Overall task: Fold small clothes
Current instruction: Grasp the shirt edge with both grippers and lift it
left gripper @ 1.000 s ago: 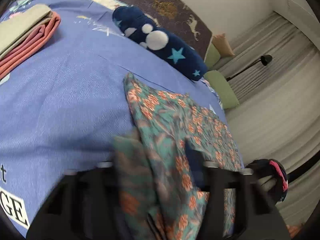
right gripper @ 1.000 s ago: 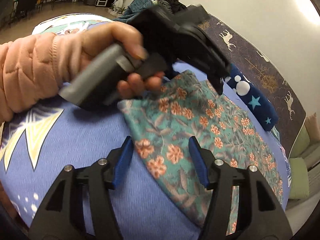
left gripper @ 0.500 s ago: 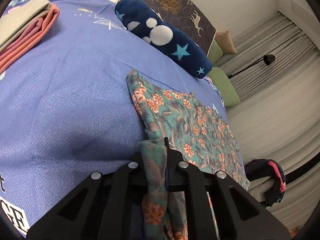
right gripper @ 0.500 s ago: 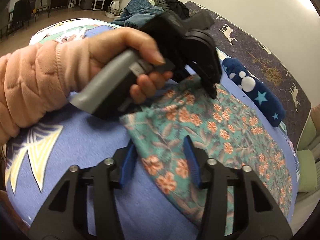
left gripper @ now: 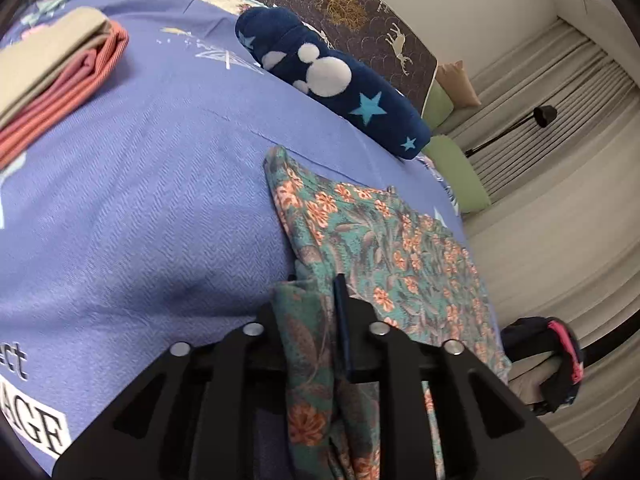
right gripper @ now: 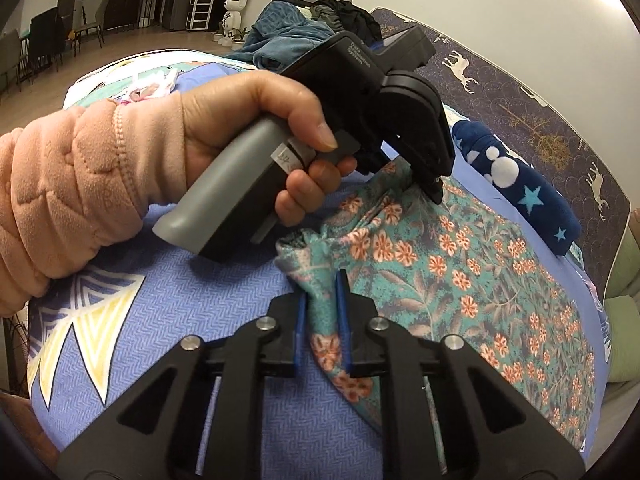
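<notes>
A teal garment with orange flowers (left gripper: 380, 240) lies spread on the blue bedspread (left gripper: 140, 200). My left gripper (left gripper: 312, 292) has a bunched corner of it between its jaws, which are opening slightly while the cloth still fills the gap. In the right wrist view the garment (right gripper: 460, 280) runs off to the right, and my right gripper (right gripper: 320, 300) is closing on its near edge, blue pads pressing a raised fold. A hand (right gripper: 240, 120) in a pink sleeve holds the left gripper (right gripper: 436, 192) tip-down on the cloth's far-left corner.
A navy pillow with stars and white dots (left gripper: 340, 80) lies beyond the garment. A folded stack of beige and red striped cloth (left gripper: 52, 76) sits at the far left. Green cushions (left gripper: 456, 168) lie off the bed's right edge. Loose clothes (right gripper: 288, 36) are heaped at the bed's far end.
The left jaws went from wide apart to gathered on the cloth's corner. The right jaws narrowed from well open to pinching the near edge. Both hands barely shifted.
</notes>
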`<action>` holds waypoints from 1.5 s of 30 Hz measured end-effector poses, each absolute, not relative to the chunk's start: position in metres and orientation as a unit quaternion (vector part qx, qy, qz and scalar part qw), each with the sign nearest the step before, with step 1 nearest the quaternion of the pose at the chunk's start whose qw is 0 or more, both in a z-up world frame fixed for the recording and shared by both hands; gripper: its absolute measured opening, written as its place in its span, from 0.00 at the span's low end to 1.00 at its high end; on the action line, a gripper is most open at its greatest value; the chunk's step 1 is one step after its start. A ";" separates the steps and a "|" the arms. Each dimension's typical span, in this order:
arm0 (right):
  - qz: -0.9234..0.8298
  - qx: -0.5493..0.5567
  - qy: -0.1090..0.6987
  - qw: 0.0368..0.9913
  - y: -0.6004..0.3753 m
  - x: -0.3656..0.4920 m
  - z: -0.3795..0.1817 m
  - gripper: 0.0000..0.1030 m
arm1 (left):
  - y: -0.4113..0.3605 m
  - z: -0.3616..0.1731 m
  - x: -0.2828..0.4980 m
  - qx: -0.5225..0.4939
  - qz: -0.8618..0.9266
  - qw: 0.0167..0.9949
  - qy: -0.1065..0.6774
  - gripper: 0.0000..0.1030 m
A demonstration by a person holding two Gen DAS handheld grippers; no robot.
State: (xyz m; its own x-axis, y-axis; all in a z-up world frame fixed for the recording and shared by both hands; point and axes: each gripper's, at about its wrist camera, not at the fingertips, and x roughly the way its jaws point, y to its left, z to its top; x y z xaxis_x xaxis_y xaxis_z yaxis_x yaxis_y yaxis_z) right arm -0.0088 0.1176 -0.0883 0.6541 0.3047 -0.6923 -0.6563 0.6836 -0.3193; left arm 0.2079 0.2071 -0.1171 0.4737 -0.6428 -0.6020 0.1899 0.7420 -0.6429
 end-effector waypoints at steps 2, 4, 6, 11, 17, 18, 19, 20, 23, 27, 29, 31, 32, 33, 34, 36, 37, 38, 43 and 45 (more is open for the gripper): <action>0.275 -0.286 0.309 0.864 0.118 -0.010 -0.089 0.19 | 0.209 -0.116 0.207 -0.249 -0.256 0.823 0.442 0.20; 0.272 -0.292 0.310 0.863 0.122 -0.011 -0.091 0.26 | 0.209 -0.116 0.209 -0.249 -0.255 0.823 0.441 0.20; 0.265 -0.309 0.307 0.860 0.131 -0.013 -0.095 0.39 | 0.206 -0.115 0.211 -0.244 -0.255 0.824 0.442 0.20; 0.244 -0.326 0.293 0.865 0.140 -0.010 -0.097 0.11 | 0.200 -0.110 0.216 -0.241 -0.252 0.823 0.448 0.10; 0.259 -0.231 0.255 0.903 0.098 -0.011 -0.054 0.10 | 0.193 -0.085 0.215 -0.249 -0.249 0.828 0.437 0.09; 0.257 -0.231 0.245 0.906 0.094 -0.013 -0.049 0.10 | 0.191 -0.081 0.215 -0.253 -0.251 0.828 0.434 0.09; 0.255 -0.228 0.239 0.909 0.089 -0.015 -0.045 0.10 | 0.188 -0.074 0.215 -0.258 -0.253 0.827 0.431 0.09; 0.253 -0.223 0.235 0.912 0.084 -0.015 -0.041 0.10 | 0.184 -0.069 0.216 -0.260 -0.254 0.827 0.429 0.09; 0.249 -0.194 0.233 0.920 0.065 -0.015 -0.029 0.10 | 0.168 -0.054 0.216 -0.250 -0.252 0.832 0.426 0.09; 0.237 -0.156 0.228 0.931 0.031 -0.015 -0.018 0.10 | 0.145 -0.039 0.217 -0.236 -0.240 0.840 0.426 0.09; 0.231 -0.138 0.230 0.935 0.016 -0.012 -0.014 0.10 | 0.132 -0.034 0.219 -0.231 -0.236 0.842 0.427 0.09; 0.225 -0.109 0.236 0.939 -0.006 -0.010 -0.011 0.10 | 0.116 -0.029 0.221 -0.223 -0.232 0.844 0.430 0.08; 0.224 -0.102 0.238 0.940 -0.012 -0.007 -0.010 0.10 | 0.111 -0.028 0.222 -0.220 -0.231 0.844 0.431 0.08; 0.221 -0.089 0.241 0.941 -0.024 -0.005 -0.009 0.10 | 0.104 -0.027 0.223 -0.216 -0.230 0.845 0.433 0.08; 0.218 -0.080 0.242 0.942 -0.032 -0.004 -0.009 0.10 | 0.093 -0.025 0.224 -0.209 -0.229 0.845 0.435 0.08; 0.214 -0.060 0.245 0.944 -0.052 0.000 -0.008 0.10 | 0.074 -0.022 0.227 -0.195 -0.230 0.846 0.441 0.08; 0.213 -0.053 0.245 0.944 -0.058 0.001 -0.009 0.10 | 0.066 -0.022 0.228 -0.190 -0.230 0.846 0.443 0.08; 0.211 -0.043 0.246 0.945 -0.067 0.002 -0.009 0.10 | 0.057 -0.021 0.229 -0.184 -0.230 0.846 0.445 0.08; 0.202 0.001 0.251 0.946 -0.110 0.005 -0.012 0.10 | 0.010 -0.022 0.235 -0.155 -0.241 0.843 0.455 0.08; 0.196 0.020 0.252 0.948 -0.131 0.006 -0.014 0.10 | -0.011 -0.023 0.238 -0.144 -0.247 0.841 0.460 0.08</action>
State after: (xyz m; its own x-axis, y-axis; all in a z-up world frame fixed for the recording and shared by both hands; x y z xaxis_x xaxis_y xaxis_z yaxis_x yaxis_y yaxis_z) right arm 0.0062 -0.1306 -0.0138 0.7963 0.3806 -0.4701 -0.3606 0.9227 0.1361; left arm 0.2383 -0.0113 -0.0235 0.4556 -0.5473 -0.7021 0.2829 0.8368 -0.4687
